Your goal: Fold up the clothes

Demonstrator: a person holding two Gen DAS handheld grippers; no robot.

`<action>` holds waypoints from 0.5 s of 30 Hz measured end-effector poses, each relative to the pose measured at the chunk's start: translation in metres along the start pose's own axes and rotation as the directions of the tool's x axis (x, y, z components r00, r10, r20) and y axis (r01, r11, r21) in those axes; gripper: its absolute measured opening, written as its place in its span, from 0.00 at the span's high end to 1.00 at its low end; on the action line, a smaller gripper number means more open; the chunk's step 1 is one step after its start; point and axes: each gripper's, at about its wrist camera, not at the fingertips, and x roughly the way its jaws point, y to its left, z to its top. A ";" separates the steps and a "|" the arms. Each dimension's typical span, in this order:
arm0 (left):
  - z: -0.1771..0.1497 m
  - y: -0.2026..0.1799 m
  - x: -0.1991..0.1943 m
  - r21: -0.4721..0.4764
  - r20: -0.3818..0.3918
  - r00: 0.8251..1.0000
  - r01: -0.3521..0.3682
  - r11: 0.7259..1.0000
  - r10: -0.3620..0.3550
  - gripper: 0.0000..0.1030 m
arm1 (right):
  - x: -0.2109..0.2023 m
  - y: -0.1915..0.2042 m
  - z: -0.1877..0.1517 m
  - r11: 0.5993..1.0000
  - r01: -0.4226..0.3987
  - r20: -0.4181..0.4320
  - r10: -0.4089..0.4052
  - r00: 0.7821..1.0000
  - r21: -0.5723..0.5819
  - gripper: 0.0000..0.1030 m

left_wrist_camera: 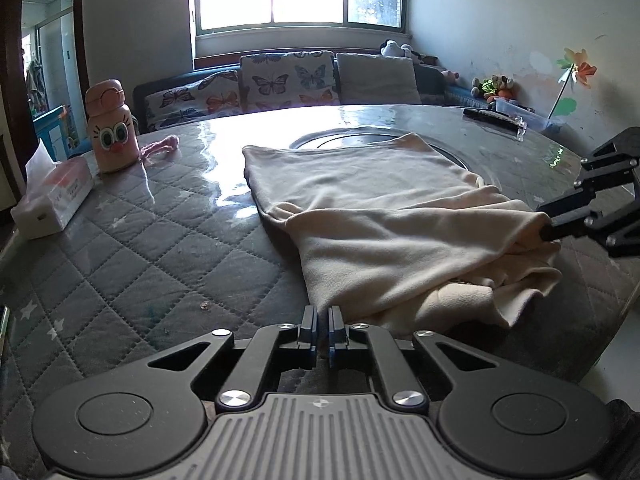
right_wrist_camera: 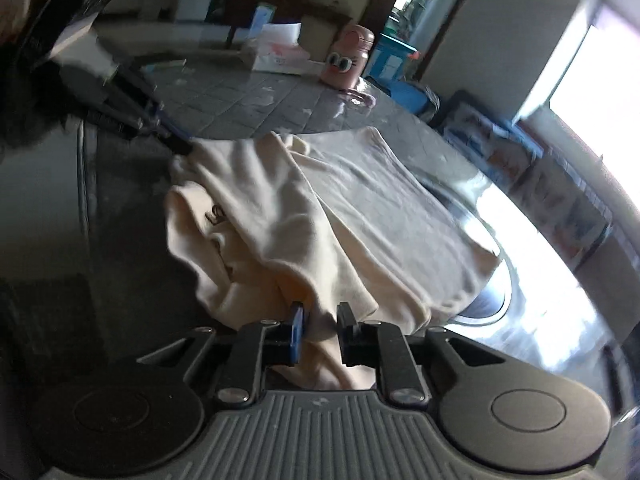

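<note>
A cream garment [left_wrist_camera: 376, 216] lies on the round glass-topped table [left_wrist_camera: 140, 240], its near part folded over and bunched. My left gripper [left_wrist_camera: 323, 314] is shut on the near corner of the garment; in the right wrist view it [right_wrist_camera: 182, 144] pinches the garment's far left corner. My right gripper [right_wrist_camera: 320, 312] is shut on a fold of the garment [right_wrist_camera: 320, 208] between its fingers; in the left wrist view it [left_wrist_camera: 546, 224] grips the garment's right edge.
A pink bottle with cartoon eyes [left_wrist_camera: 110, 132] and a tissue box [left_wrist_camera: 52, 196] stand at the table's left. A pink cord [left_wrist_camera: 160, 146] lies beside the bottle. A round turntable [left_wrist_camera: 360, 140] sits mid-table. A sofa with butterfly cushions [left_wrist_camera: 276, 80] is behind.
</note>
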 end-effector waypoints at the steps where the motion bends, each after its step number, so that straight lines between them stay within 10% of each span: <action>1: 0.000 0.000 -0.001 0.000 0.000 1.000 0.000 1.000 0.000 0.94 | -0.002 -0.008 0.001 0.999 -0.021 0.005 0.021 1.000 0.047 0.85; 15: 0.007 0.003 -0.006 -0.014 0.008 1.000 -0.017 1.000 0.017 0.91 | 0.026 -0.078 -0.009 0.888 -0.049 0.033 0.038 0.999 0.457 0.84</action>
